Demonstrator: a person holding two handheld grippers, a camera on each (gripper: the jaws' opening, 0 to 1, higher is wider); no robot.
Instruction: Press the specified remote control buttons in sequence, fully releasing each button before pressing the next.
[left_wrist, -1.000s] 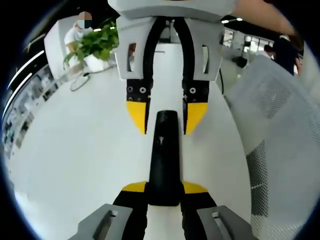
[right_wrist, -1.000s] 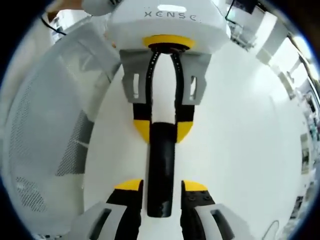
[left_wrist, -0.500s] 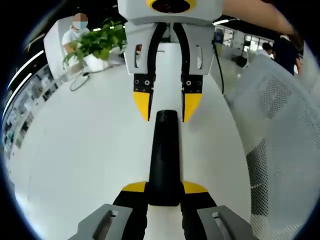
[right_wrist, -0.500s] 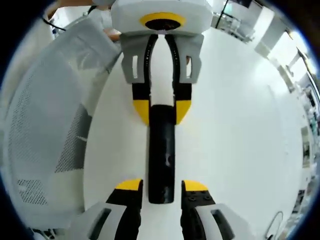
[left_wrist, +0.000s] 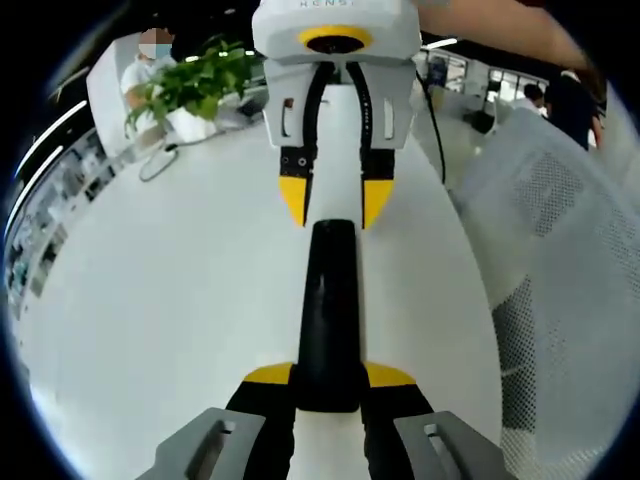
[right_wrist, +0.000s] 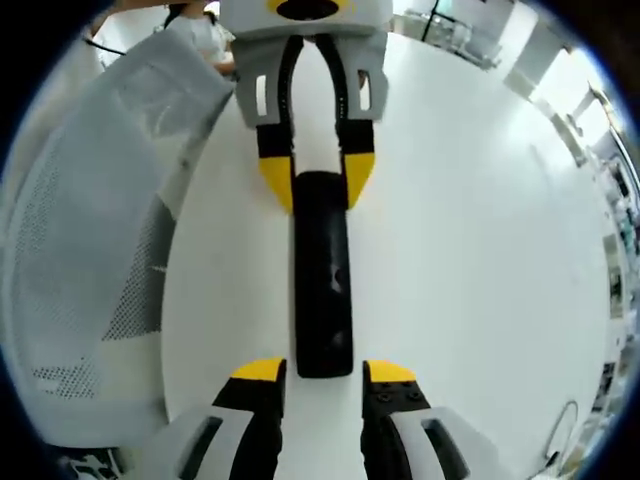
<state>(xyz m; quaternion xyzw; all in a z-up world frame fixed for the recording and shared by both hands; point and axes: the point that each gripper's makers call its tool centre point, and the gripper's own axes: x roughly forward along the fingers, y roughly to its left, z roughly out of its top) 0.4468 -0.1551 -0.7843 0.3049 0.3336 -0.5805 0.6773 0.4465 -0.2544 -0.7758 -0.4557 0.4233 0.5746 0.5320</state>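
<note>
Remote (left_wrist: 328, 310) clamped in left jaws, right gripper (left_wrist: 333, 205) drawn back, jaws parted.

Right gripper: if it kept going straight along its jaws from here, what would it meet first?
The black remote, lying just ahead between the right gripper jaws; beyond it, the left gripper holding the far end. Depth is uncertain.

Remote (left_wrist: 327, 310) smooth black plastic, slight sheen; table (left_wrist: 170, 290) smooth white, glossy; chair (right_wrist: 80, 260) white perforated mesh.

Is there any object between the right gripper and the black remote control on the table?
Nothing visible does. The right gripper sits just short of the black remote control, bare white table between them. The left gripper holds the far end.
</note>
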